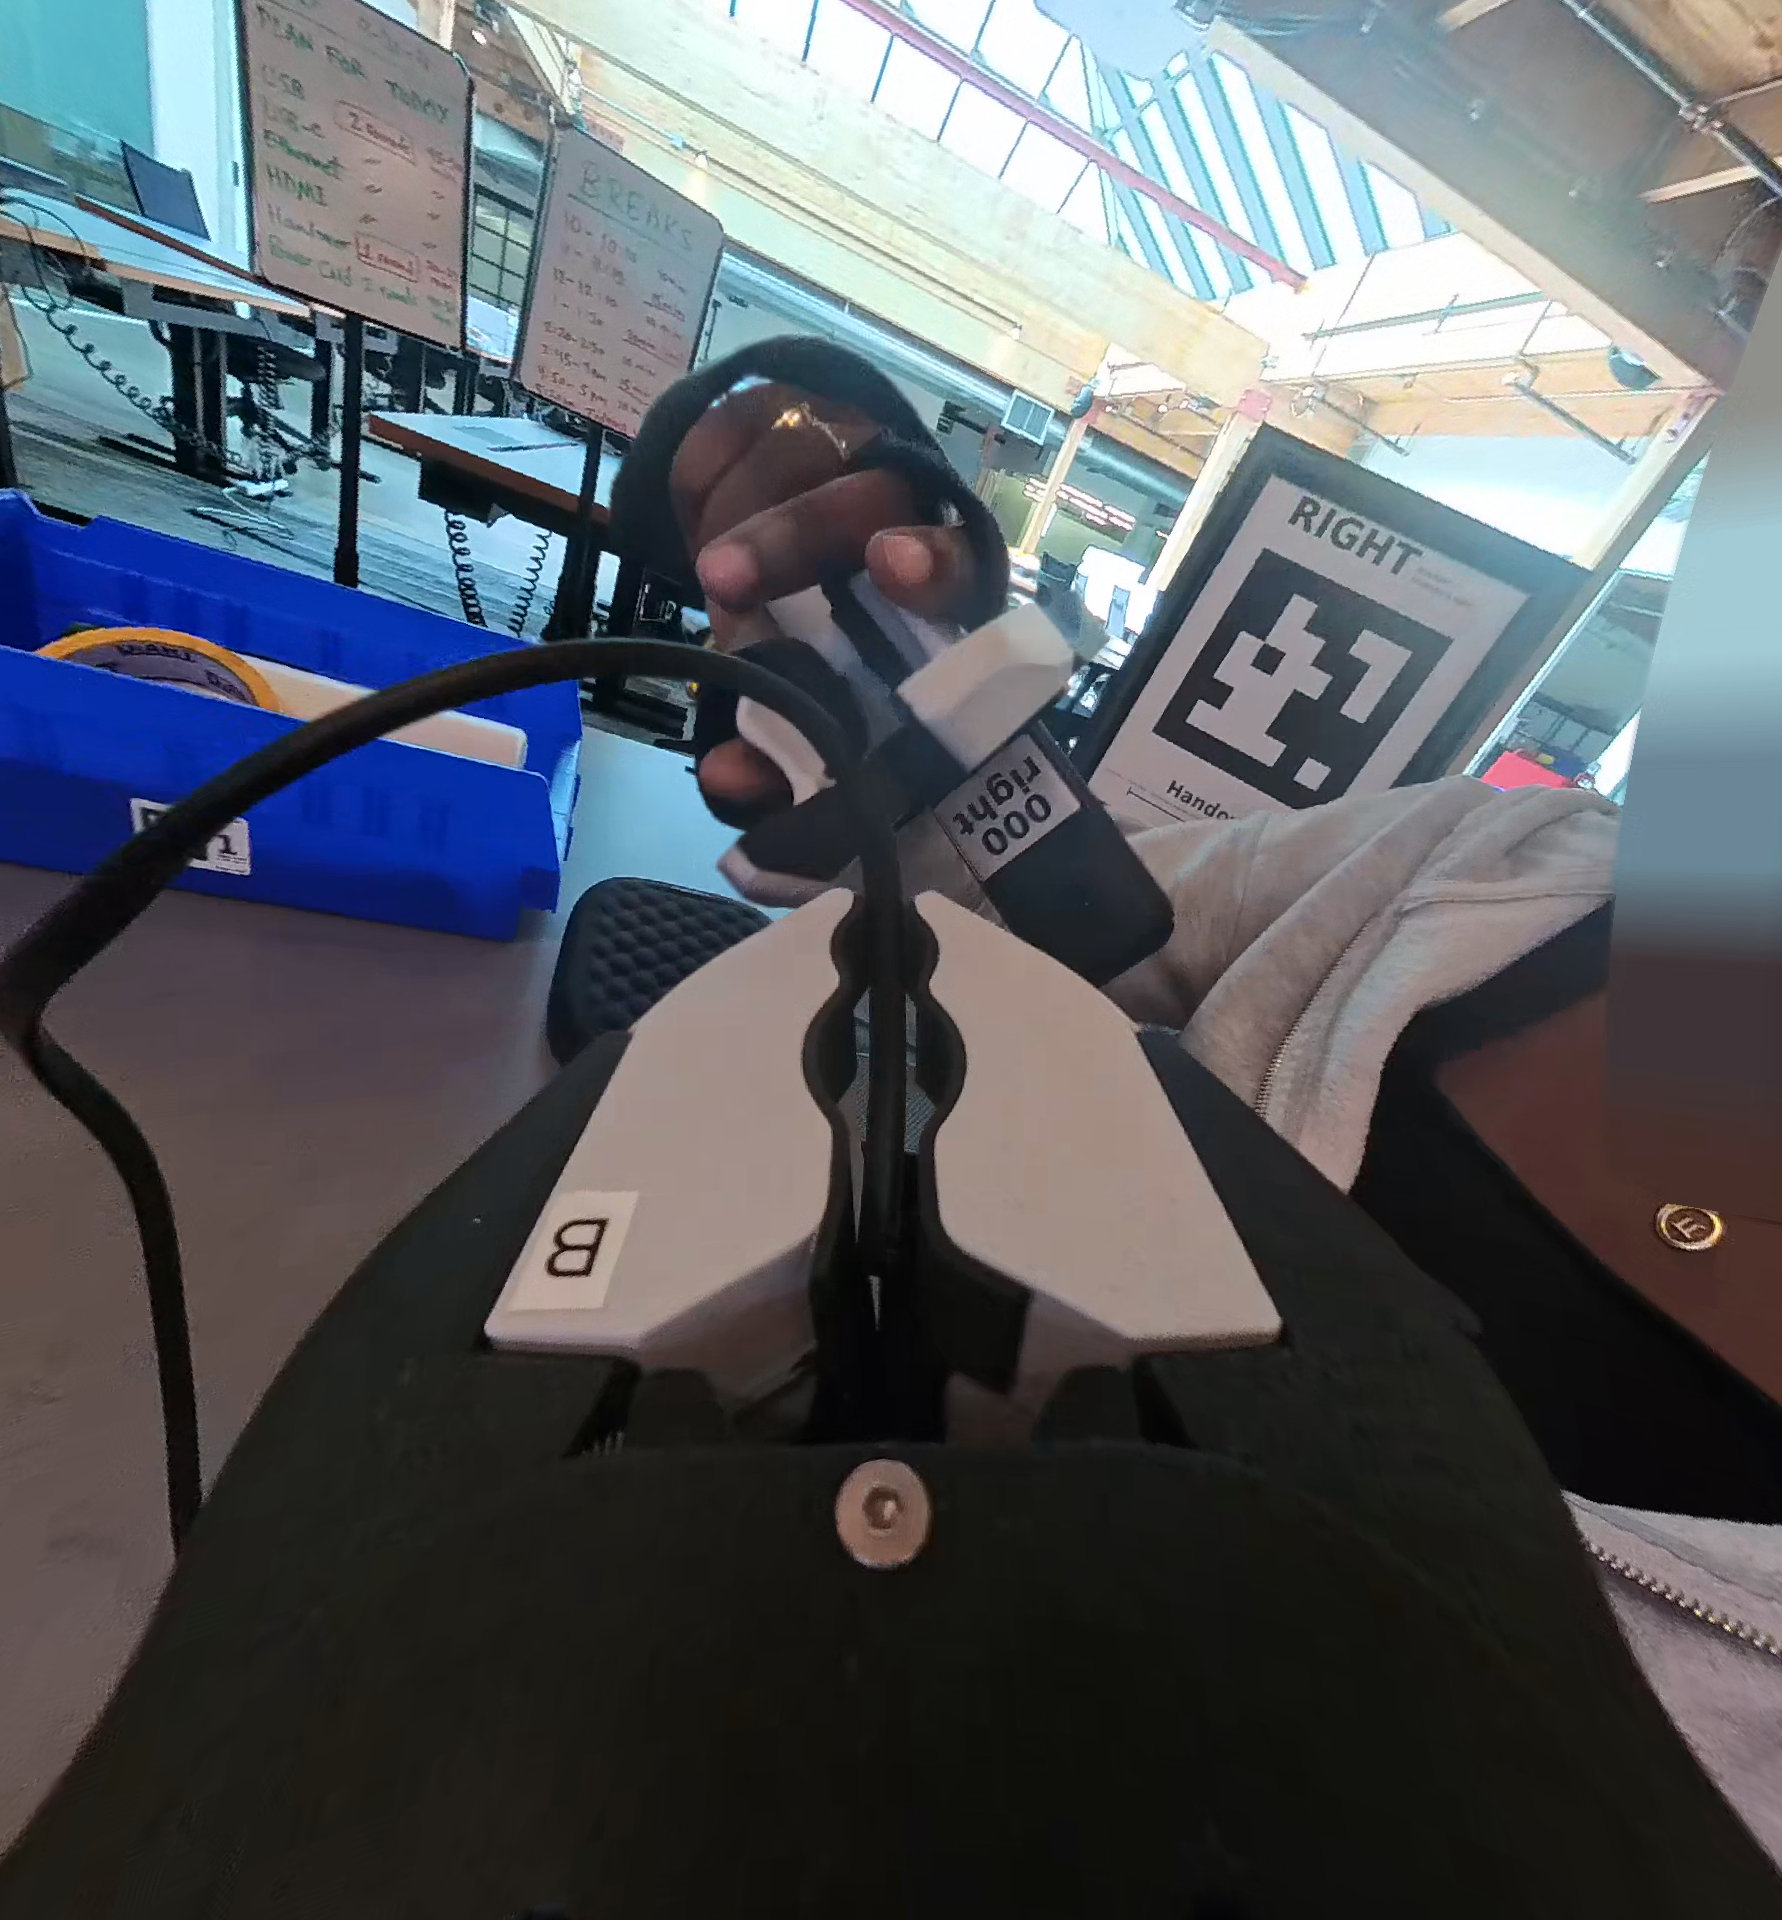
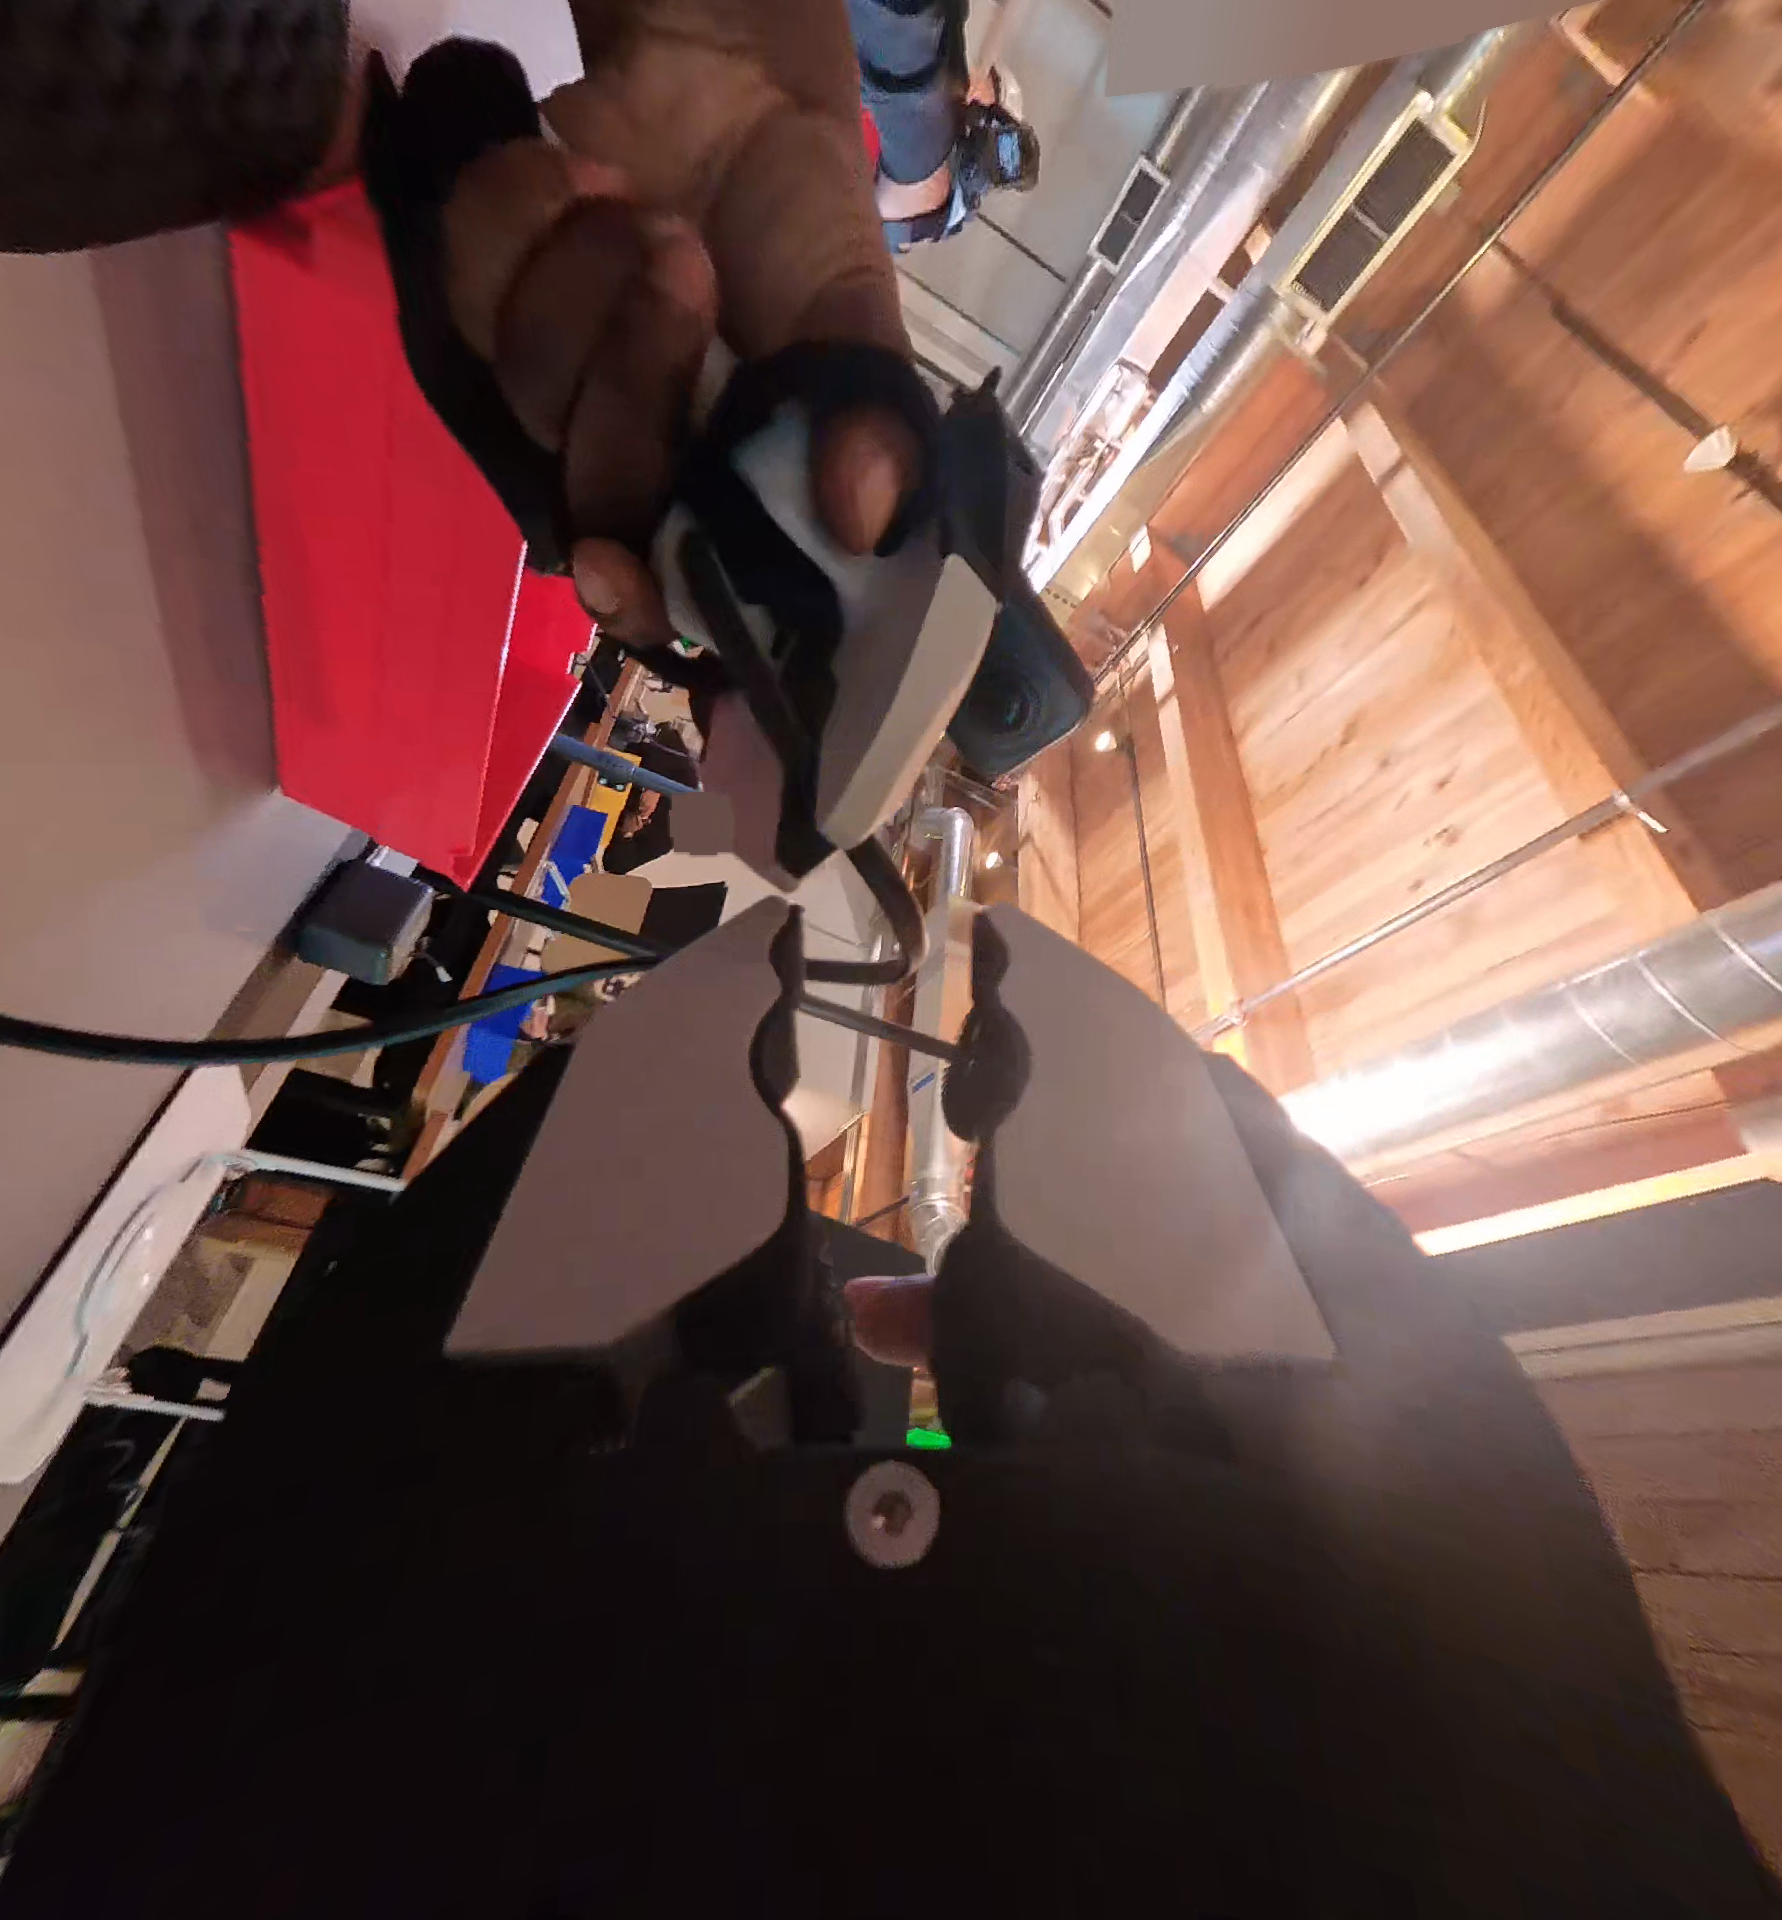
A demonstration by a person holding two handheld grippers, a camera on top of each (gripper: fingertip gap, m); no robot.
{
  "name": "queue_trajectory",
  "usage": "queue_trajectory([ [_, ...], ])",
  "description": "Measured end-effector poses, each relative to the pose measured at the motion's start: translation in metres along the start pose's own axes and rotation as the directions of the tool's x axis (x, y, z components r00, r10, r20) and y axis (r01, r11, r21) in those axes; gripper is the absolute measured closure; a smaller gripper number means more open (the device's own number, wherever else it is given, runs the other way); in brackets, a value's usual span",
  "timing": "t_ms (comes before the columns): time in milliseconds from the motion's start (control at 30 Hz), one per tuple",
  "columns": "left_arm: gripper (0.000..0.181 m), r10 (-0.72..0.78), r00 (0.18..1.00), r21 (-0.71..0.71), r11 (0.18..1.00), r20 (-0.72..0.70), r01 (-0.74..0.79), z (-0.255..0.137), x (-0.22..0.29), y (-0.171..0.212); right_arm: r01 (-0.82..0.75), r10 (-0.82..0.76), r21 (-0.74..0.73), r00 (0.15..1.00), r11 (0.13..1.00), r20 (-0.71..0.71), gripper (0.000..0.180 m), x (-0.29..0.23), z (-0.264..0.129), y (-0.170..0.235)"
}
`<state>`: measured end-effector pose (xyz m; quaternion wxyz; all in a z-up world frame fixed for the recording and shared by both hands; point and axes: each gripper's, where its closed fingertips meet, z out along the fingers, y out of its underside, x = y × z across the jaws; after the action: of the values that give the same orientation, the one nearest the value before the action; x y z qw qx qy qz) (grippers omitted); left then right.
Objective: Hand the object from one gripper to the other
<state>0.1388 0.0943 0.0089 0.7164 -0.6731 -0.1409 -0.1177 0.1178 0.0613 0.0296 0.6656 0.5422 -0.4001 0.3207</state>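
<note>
The left gripper point(image 1: 882, 935) pinches the black cable point(image 1: 347, 717); the right gripper point(image 2: 882, 935) stands wide, holding nothing. Releasing early would likely drop the cable onto the desk point(image 1: 295, 1091).

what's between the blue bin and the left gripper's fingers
In the left wrist view, only bare grey table and the black cable arching from the left gripper past the blue bin.

The bin point(image 1: 243, 769) sits left (on the table point(image 1: 347, 1039)), marker board point(image 1: 1302, 665) right.
</note>
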Motion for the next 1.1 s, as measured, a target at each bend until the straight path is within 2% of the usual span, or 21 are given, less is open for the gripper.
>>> queue_trajectory([
  [67,0.175,-0.001,1.0,-0.009,1.0,-0.014,0.001,0.002,0.003,0.001,0.004,-0.004,0.009,1.0,1.0,-0.023,0.17,0.003,0.003,-0.003],
  [133,0.173,0.021,0.999,0.007,1.0,-0.026,-0.021,0.001,0.007,-0.001,-0.039,0.039,-0.011,0.999,0.999,-0.021,0.174,0.003,0.005,-0.001],
  [200,0.156,0.097,0.994,0.037,0.995,-0.058,-0.095,-0.005,0.017,-0.005,-0.21,0.21,-0.021,0.978,0.977,-0.008,0.174,0.001,0.005,0.005],
  [267,0.147,0.196,0.98,0.118,0.974,-0.033,-0.191,-0.018,0.024,-0.015,-0.436,0.436,-0.017,0.9,0.9,-0.008,0.175,0.002,0.001,0.014],
  [333,0.144,0.327,0.943,0.253,0.909,0.059,-0.331,-0.039,0.026,-0.029,-0.659,0.659,-0.01,0.752,0.752,0.02,0.175,-0.001,-0.002,0.021],
  [400,0.142,0.449,0.864,0.329,0.799,0.228,-0.503,-0.057,0.021,-0.041,-0.835,0.833,-0.023,0.546,0.55,0.09,0.175,-0.008,-0.003,0.023],
  [467,0.141,0.577,0.727,0.197,0.716,0.373,-0.67,-0.056,0.01,-0.037,-0.944,0.93,-0.041,0.314,0.327,0.191,0.175,-0.014,-0.002,0.017],
  [533,0.141,0.692,0.614,0.007,0.661,0.379,-0.75,-0.039,0.003,-0.023,-0.99,0.951,-0.072,0.093,0.119,0.294,0.175,-0.018,-0.001,0.005],
  [600,0.142,0.769,0.54,-0.077,0.596,0.34,-0.799,-0.021,0.004,-0.019,-0.993,0.926,-0.119,-0.068,-0.026,0.37,0.175,-0.022,-0.001,-0.006],
  [667,0.152,0.796,0.498,-0.119,0.563,0.343,-0.818,-0.011,0.002,-0.023,-0.983,0.895,-0.146,-0.163,-0.112,0.414,0.175,-0.024,0.0,-0.014],
  [733,0.175,0.796,0.523,-0.138,0.58,0.306,-0.803,-0.004,0.001,-0.024,-0.975,0.87,-0.144,-0.219,-0.172,0.441,0.175,-0.021,0.0,-0.02],
  [833,0.176,0.742,0.609,-0.132,0.659,0.281,-0.741,-0.003,0.0,-0.027,-0.962,0.861,-0.147,-0.27,-0.228,0.431,0.174,-0.02,0.0,-0.02],
  [933,0.177,0.672,0.681,-0.059,0.723,0.289,-0.688,-0.006,0.004,-0.039,-0.942,0.859,-0.139,-0.335,-0.305,0.388,0.145,-0.023,-0.002,-0.015],
  [967,0.177,0.652,0.702,-0.041,0.741,0.287,-0.671,-0.007,0.005,-0.043,-0.935,0.856,-0.148,-0.354,-0.322,0.377,0.142,-0.027,-0.001,-0.016],
  [1033,0.177,0.622,0.737,-0.038,0.77,0.262,-0.637,-0.006,0.007,-0.044,-0.928,0.849,-0.157,-0.373,-0.338,0.375,0.15,-0.035,-0.001,-0.019],
  [1100,0.176,0.603,0.75,-0.055,0.788,0.271,-0.613,-0.006,0.003,-0.046,-0.92,0.838,-0.14,-0.391,-0.366,0.381,0.176,-0.034,0.0,-0.018],
])
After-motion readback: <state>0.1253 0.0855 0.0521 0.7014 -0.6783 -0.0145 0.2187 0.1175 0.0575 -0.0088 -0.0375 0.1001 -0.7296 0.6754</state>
